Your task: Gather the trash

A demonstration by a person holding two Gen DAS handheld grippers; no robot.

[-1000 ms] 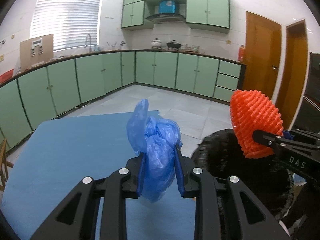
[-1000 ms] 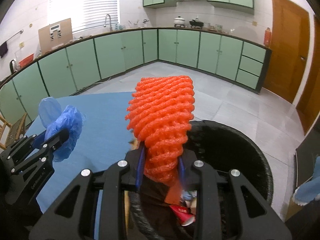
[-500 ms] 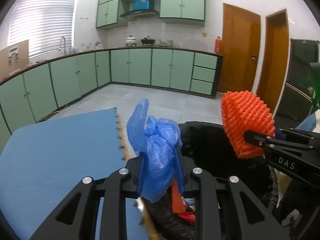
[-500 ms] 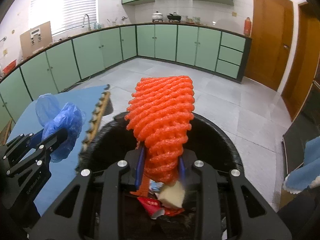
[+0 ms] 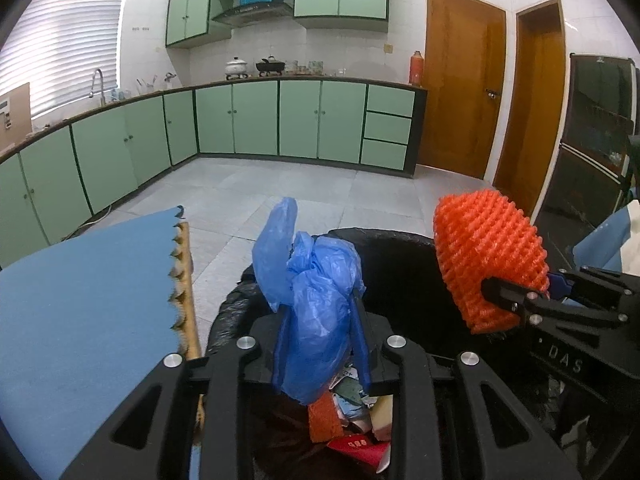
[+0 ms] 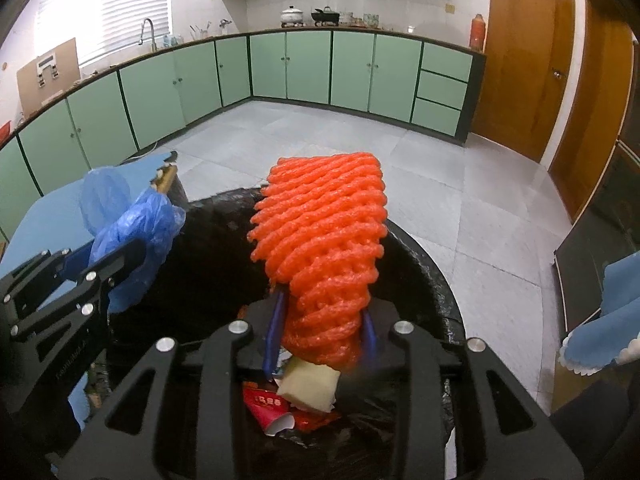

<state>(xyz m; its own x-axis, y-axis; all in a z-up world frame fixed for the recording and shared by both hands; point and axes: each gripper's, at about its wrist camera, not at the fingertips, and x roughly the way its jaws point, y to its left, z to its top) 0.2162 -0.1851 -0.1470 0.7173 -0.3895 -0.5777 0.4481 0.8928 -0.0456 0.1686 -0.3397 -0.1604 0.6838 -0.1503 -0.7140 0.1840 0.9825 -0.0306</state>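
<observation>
a: start at the fingers. what has the left gripper (image 5: 322, 338) got?

b: a crumpled blue plastic bag (image 5: 310, 300) sits between its fingers, bulging up above them and hanging a little below. the jaws have just been opening slightly, but the pads look to be against the bag on both sides.

a: and the right gripper (image 6: 320, 338)?

b: an orange foam net sleeve (image 6: 322, 256) stands upright between its fingers. those jaws have just been opening by more; a narrow gap shows on the left pad, so i cannot tell whether the sleeve is gripped or only resting there.

a: what lies under them?

b: a bin lined with a black trash bag (image 6: 424, 264). both grippers hang over its mouth, the left one near the bin's left rim, the right one more toward the middle. inside are a red paper cup (image 6: 268, 410), a pale foam piece (image 6: 308, 384) and an orange scrap (image 5: 324, 420).

a: anything close beside it?

b: a surface with a blue cover (image 5: 84, 304) just left of the bin, its wooden edge (image 5: 188, 292) near the rim. beyond is grey tiled floor (image 6: 304, 136), then green cabinets (image 5: 256, 120) along the walls and wooden doors (image 5: 462, 96) to the right.
</observation>
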